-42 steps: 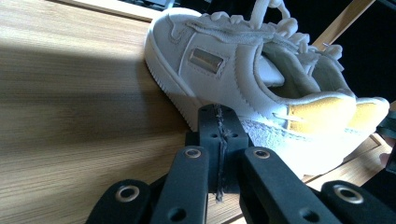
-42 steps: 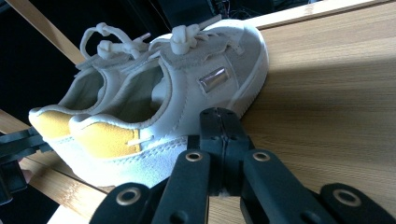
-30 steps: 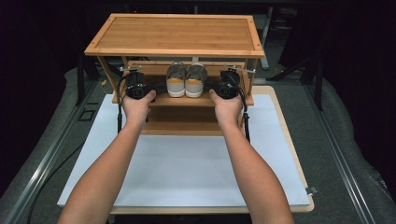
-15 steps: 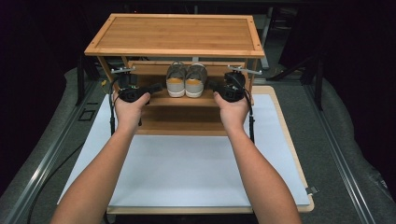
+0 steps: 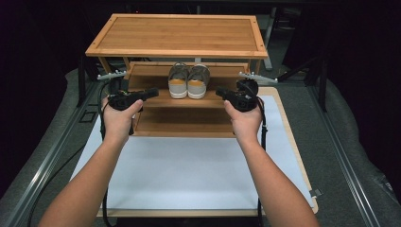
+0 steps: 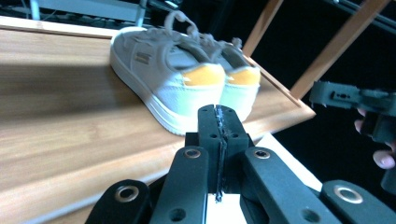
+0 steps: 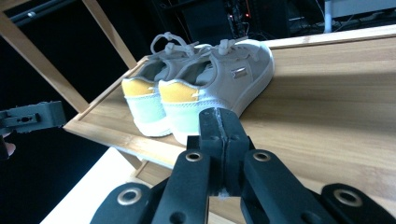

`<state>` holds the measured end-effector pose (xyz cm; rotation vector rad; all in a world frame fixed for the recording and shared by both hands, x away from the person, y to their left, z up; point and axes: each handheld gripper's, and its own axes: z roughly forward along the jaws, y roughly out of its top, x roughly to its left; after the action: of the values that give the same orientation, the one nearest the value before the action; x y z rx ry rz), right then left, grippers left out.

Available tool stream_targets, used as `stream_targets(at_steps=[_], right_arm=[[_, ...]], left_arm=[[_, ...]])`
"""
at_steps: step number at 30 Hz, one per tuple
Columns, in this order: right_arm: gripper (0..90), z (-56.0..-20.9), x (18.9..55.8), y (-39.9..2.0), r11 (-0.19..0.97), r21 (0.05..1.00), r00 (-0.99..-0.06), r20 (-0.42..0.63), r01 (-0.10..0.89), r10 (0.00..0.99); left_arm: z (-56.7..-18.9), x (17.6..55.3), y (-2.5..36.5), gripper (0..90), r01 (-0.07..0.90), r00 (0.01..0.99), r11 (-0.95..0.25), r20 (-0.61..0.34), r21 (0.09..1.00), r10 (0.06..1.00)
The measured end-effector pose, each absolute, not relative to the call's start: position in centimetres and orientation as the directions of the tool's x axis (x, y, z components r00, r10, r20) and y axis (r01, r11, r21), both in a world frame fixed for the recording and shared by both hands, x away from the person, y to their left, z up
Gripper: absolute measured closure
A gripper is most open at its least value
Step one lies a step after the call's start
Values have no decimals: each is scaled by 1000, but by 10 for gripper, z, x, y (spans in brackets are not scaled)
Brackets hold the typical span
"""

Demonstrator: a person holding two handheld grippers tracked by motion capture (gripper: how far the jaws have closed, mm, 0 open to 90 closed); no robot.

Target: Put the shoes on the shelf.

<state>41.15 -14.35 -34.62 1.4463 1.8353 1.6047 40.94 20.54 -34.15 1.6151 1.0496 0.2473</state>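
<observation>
A pair of shoes stands on the middle shelf of a wooden rack, under the top board. The two shoes are side by side and touching, upright, with the yellow heel patches turned toward the person and the toes toward the back. They sit about in the middle of the shelf's width.

The left gripper is in front of the shelf's left part, in the person's left hand. It points inward, toward the shoes, but it is apart from them. In the left gripper view its jaws are pressed together with nothing between them, and the tip is just before the heel of the nearer shoe.

The right gripper is in front of the shelf's right part, in the right hand, and it also points inward — the two grippers face each other from both sides of the pair. In the right gripper view its jaws are also pressed together and empty, and the tip is close before the heels.

The rack stands at the far end of a table which is covered by a white sheet. Both forearms come over this sheet from below.
</observation>
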Motion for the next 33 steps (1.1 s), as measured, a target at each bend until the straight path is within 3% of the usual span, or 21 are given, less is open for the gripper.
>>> stream_targets(at_steps=[13, 23, 33], right_arm=[[900, -354, 374, -168, -148, 886, -458, 363, 440, 811], [898, -389, 342, -185, -156, 876, -460, 382, 456, 802], [894, -433, 305, -177, -91, 873, -463, 339, 479, 819]], left_arm=[[-369, 372, 232, 889, 493, 606, 28, -366, 870, 707], [-397, 339, 245, 875, 467, 618, 6, -331, 884, 713], [-436, 314, 246, 858, 511, 618, -29, -344, 859, 707]])
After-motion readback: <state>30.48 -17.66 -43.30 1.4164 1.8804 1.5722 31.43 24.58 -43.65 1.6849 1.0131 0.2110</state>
